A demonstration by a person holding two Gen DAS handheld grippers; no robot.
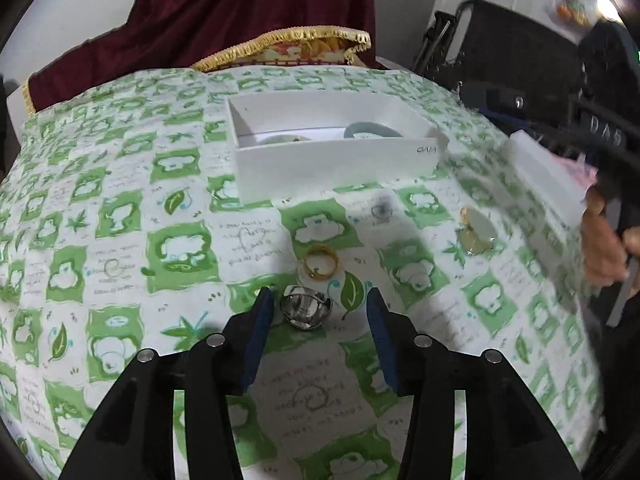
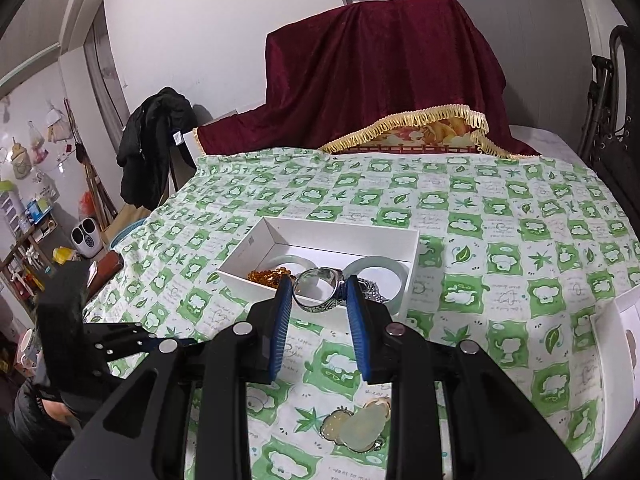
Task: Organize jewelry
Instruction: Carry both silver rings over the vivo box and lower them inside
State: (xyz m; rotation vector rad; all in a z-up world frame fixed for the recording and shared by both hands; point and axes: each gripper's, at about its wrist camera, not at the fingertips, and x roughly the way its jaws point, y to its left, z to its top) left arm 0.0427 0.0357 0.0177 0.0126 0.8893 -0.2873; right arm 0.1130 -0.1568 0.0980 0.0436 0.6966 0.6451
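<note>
On the green-and-white tablecloth (image 1: 120,208), a wide silver ring (image 1: 306,312) lies between the blue pads of my left gripper (image 1: 320,297). The gripper is open and neither pad presses on the ring. A gold ring (image 1: 319,267) lies just beyond it. My right gripper (image 2: 319,281) is shut on a patterned silver ring (image 2: 320,307), holding it over the near wall of the white box (image 2: 248,276). The box holds pale jade bangles (image 2: 376,270), amber beads (image 2: 272,274) and a silver chain (image 2: 372,292).
Pale pendants with gold trim (image 2: 356,426) lie on the cloth to the right of the rings. A white lid (image 2: 616,344) sits at the right edge. A dark red cloth with gold fringe (image 2: 384,80) covers something behind the table. A folded black chair (image 1: 500,52) stands at right.
</note>
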